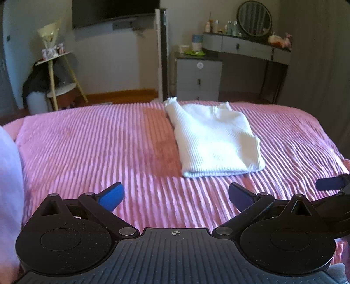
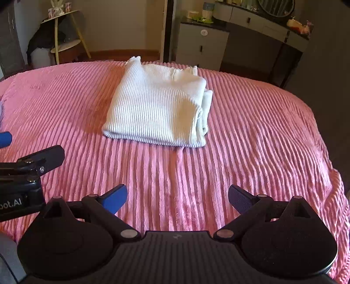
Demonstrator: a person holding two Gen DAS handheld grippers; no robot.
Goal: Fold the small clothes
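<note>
While both tools hovered low over the bed, the left hand-held gripper (image 1: 176, 197) had its blue-padded fingers (image 1: 112, 198) spread wide with nothing between them, and the right hand-held gripper (image 2: 177, 198) was spread wide and empty as well. The two sat side by side: in the left wrist view a dark pad of the right tool showed at 3 o'clock, and in the right wrist view the left tool's black finger reached in at 9 o'clock. Under both lay a pink ribbed bedspread (image 1: 87, 148). Ahead of the left tool, toward 1 o'clock, a white ribbed sweater (image 1: 214, 142) rested folded into a compact rectangle on the bedspread, well apart from either tool; from the right tool it sat toward 11 o'clock (image 2: 157, 109), layered edges stacked on its right side. Beyond the bed, at 12 o'clock, stood a grey drawer unit (image 1: 198, 78), with a desk (image 1: 247, 47) carrying a round mirror (image 1: 254, 18) at 1 o'clock.
</note>
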